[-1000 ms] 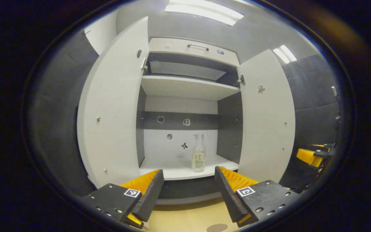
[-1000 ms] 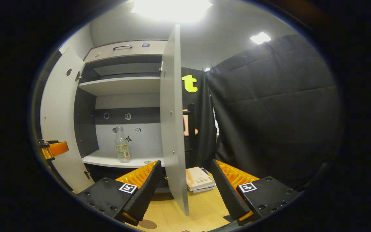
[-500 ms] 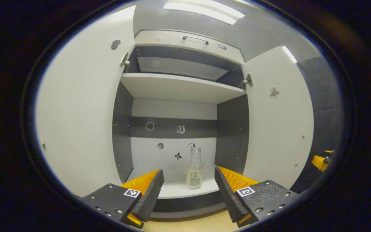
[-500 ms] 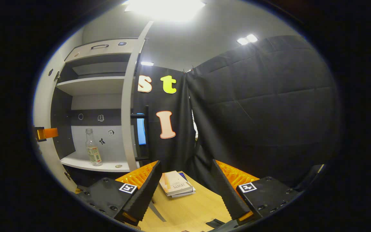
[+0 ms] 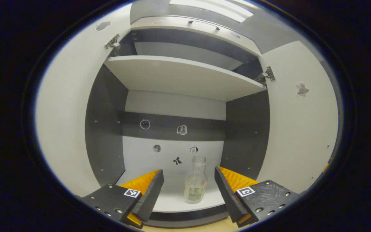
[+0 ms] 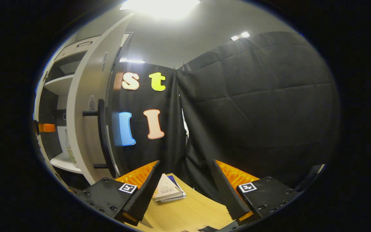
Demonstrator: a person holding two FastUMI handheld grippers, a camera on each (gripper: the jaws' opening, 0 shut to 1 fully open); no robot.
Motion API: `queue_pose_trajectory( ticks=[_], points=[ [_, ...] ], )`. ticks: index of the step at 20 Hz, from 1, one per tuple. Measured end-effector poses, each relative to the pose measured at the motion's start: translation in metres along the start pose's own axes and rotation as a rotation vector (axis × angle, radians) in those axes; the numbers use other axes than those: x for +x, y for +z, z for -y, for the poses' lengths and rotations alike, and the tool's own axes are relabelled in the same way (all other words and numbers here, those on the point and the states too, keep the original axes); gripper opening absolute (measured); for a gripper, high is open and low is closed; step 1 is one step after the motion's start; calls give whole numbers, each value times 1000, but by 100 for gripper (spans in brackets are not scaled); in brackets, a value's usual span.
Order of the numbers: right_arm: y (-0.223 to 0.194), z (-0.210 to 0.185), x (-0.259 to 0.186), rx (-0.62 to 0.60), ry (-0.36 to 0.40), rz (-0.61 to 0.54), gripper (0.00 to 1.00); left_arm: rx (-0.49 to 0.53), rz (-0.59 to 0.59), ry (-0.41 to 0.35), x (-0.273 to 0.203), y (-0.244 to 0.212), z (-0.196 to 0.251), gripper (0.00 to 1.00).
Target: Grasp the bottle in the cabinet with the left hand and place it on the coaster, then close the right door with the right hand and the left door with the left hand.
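Both grippers are wide open, holding nothing. Left gripper [image 5: 189, 190] points into the cabinet [image 5: 185, 80], bottle [image 5: 195, 181] upright on the lower shelf just ahead between its fingers, untouched. Right gripper [image 6: 185, 190] hangs over the table [image 6: 188, 214], books [image 6: 167, 192] between its fingers, right door [image 6: 87, 122] off to its left.

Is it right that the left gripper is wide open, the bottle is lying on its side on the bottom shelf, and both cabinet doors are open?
Not quite. The bottle is standing upright on the bottom shelf, not lying on its side; the left gripper view shows it. The rest holds: the left gripper is wide open, and the left door and right door are both open.
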State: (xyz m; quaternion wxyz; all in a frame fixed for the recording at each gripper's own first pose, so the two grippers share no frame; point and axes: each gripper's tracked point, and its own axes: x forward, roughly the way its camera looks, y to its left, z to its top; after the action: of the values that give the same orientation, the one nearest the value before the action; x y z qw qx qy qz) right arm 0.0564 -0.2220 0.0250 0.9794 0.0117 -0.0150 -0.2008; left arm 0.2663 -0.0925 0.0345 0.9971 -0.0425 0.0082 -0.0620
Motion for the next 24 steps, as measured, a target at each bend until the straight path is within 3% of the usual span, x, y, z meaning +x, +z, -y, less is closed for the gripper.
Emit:
queue_pose_trajectory(
  ticks=[5, 6, 7, 9, 12, 13, 14, 16, 17, 19, 20, 21, 22, 23, 24],
  points=[
    [-10, 16, 18, -6, -45, -13, 98, -21, 1, -14, 40, -10, 7, 92],
    [-10, 22, 23, -4, -53, -16, 94, -12, 1, -13, 46, -12, 9, 92],
    [-10, 25, 28, -2, -62, -16, 100, 1, 0, -11, 51, -13, 9, 92],
    [-14, 31, 35, -3, -78, -19, 98, 18, -7, -14, 63, -19, 14, 92],
    [-20, 35, 44, 0, -84, -32, 98, 23, -32, -19, 80, -30, 18, 92],
    [-22, 35, 46, -2, -85, -36, 94, 23, -36, -21, 85, -31, 20, 92],
    [-23, 35, 50, -5, -84, -40, 98, 24, -40, -23, 87, -36, 20, 92],
    [-25, 35, 56, -18, -82, -46, 98, 34, -42, -26, 95, -38, 23, 92],
    [-25, 36, 58, -25, -84, -48, 94, 40, -45, -26, 98, -40, 24, 91],
    [-29, 39, 61, -33, -89, -53, 98, 55, -51, -32, 105, -44, 27, 91],
    [-30, 40, 63, -32, -92, -57, 98, 67, -55, -38, 108, -46, 30, 99],
    [-31, 41, 64, -29, -94, -60, 94, 84, -59, -43, 111, -47, 31, 99],
    [-32, 43, 66, -27, -97, -63, 98, 92, -63, -51, 110, -48, 33, 91],
    [-31, 44, 68, -25, -100, -64, 94, 92, -61, -57, 110, -48, 35, 91],
    [-33, 46, 69, -24, -102, -65, 98, 93, -46, -24, 115, -46, 30, 69]
  ],
)
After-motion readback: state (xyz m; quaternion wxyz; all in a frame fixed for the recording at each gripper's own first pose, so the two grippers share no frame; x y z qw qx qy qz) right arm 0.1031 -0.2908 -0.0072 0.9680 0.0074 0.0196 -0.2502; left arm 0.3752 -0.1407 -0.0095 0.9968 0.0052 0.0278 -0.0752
